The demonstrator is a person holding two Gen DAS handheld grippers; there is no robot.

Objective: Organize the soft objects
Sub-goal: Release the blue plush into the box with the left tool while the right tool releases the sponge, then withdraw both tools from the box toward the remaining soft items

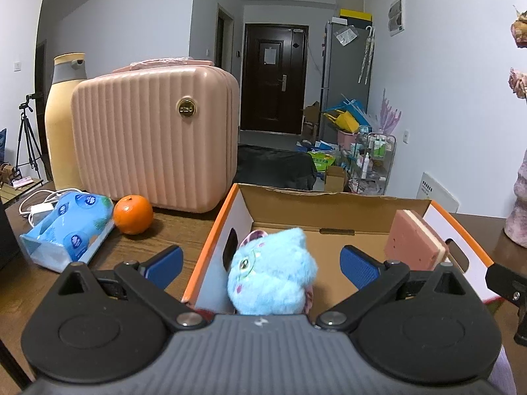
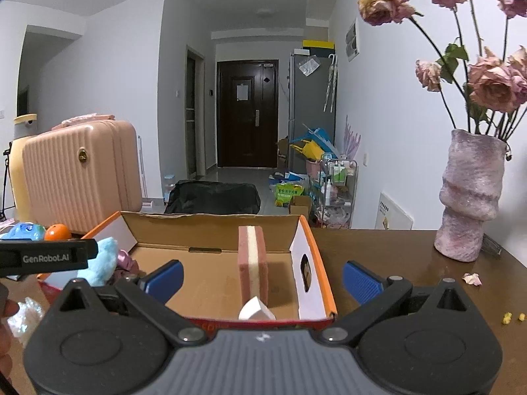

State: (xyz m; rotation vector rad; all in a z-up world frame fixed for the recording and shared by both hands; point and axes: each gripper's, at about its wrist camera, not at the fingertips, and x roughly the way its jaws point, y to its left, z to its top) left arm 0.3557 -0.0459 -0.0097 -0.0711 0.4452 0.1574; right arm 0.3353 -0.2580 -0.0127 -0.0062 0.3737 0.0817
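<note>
Both my claws hang spread wide and empty over the cardboard box (image 1: 346, 210): my left gripper (image 1: 262, 265) straddles its left wall, where the blue plush toy (image 1: 273, 273) sits just inside the box, and my right gripper (image 2: 262, 278) faces the pink sponge (image 2: 253, 263) standing upright inside. Placing looks finished; next I'd reach left of the box for the tissue pack (image 1: 70, 227), lightly
</note>
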